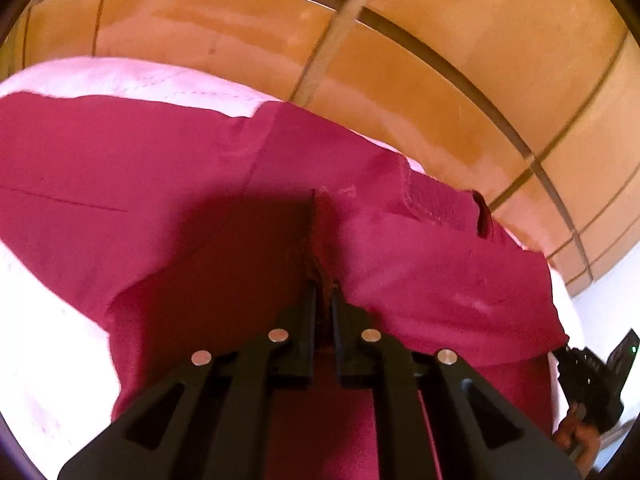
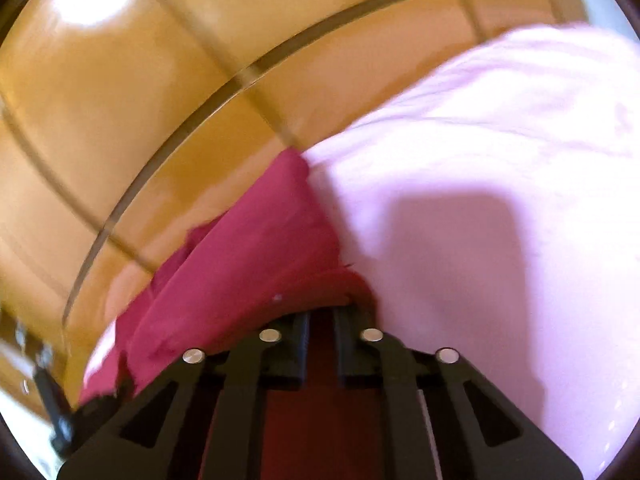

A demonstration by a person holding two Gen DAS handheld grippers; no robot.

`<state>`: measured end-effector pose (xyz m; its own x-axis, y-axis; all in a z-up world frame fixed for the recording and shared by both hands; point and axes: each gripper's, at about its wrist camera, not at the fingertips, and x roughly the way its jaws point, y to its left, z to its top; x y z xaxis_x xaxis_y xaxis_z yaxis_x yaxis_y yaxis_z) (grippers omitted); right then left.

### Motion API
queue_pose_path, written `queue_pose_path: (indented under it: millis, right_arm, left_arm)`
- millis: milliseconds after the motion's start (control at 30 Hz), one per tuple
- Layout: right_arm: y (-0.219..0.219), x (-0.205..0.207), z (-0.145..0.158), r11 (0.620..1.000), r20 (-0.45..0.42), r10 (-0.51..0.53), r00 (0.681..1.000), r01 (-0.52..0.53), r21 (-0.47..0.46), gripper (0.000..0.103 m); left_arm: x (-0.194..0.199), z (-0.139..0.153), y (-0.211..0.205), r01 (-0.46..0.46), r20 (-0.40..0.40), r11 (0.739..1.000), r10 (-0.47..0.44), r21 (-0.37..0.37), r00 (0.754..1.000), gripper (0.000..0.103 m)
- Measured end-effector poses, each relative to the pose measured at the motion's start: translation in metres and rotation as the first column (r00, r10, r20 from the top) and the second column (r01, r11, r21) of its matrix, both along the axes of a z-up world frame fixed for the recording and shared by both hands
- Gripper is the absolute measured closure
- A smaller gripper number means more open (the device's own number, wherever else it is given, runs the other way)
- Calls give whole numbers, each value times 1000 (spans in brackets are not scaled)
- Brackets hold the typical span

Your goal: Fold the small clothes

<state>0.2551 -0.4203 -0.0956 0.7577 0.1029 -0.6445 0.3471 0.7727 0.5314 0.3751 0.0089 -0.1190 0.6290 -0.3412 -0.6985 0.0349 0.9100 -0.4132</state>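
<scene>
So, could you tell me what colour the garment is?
Crimson garment; clearest in the left wrist view.

The right gripper (image 2: pixel 322 314) fingers pinch the red garment (image 2: pixel 248 264) over the pink sheet (image 2: pixel 500 200)

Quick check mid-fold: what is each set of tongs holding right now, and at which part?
Both hold the red garment. The left tongs pinch a raised fold in its middle area. The right tongs grip an edge of it, next to the pink sheet.

Both wrist views look forward and down along their own fingers, very close to the red cloth (image 1: pixel 200 168). They share it, the pink sheet (image 2: pixel 500 200) and the tiled floor (image 1: pixel 440 60) toward 12 o'clock.
</scene>
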Motion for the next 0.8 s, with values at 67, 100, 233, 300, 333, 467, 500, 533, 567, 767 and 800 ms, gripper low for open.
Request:
queue_pose_path:
  millis: [67, 100, 233, 300, 333, 467, 500, 533, 567, 767, 800]
  right_arm:
    - [-9, -3, -18, 996, -19, -13, 1000, 14, 84, 103]
    - [-12, -4, -19, 995, -9, -13, 1000, 14, 102, 103]
    - [-4, -6, -8, 998, -67, 39, 997, -36, 42, 103]
    - [7, -20, 8, 995, -89, 86, 992, -90, -42, 94]
    - [9, -26, 12, 992, -88, 102, 991, -108, -62, 78]
    - [26, -54, 48, 958, 5, 144, 990, -138, -251, 62]
    - [29, -51, 54, 950, 26, 156, 987, -142, -279, 62]
    - [34, -44, 62, 936, 49, 177, 983, -153, -317, 62]
    - [37, -33, 65, 926, 47, 192, 980, -165, -338, 62]
    - [49, 50, 45, 888, -41, 233, 972, -230, -399, 65]
    - [49, 62, 39, 877, -66, 231, 971, -237, -418, 65]
  left_arm:
    - [2, -4, -2, -3, 0, 1000, 3, 12, 1000, 98]
    - [2, -4, -1, -6, 1, 1000, 6, 6, 1000, 98]
    - [2, -4, 2, -14, 7, 1000, 14, -23, 1000, 94]
    - [1, -4, 2, -7, 12, 999, 8, -37, 1000, 90]
    - [0, -3, 2, 4, 20, 999, -3, -52, 1000, 81]
    - [-11, 5, -9, 55, 79, 998, -54, -17, 995, 44]
    - [-13, 8, -15, 52, 88, 998, -55, 31, 995, 43]
    - [-14, 9, -18, 51, 88, 998, -55, 47, 995, 43]
    - [-13, 9, -18, 48, 85, 997, -52, 52, 995, 44]
    - [-10, 4, -13, 28, 61, 999, -29, 21, 998, 49]
    - [-9, 4, -15, 29, 55, 999, -31, 35, 998, 49]
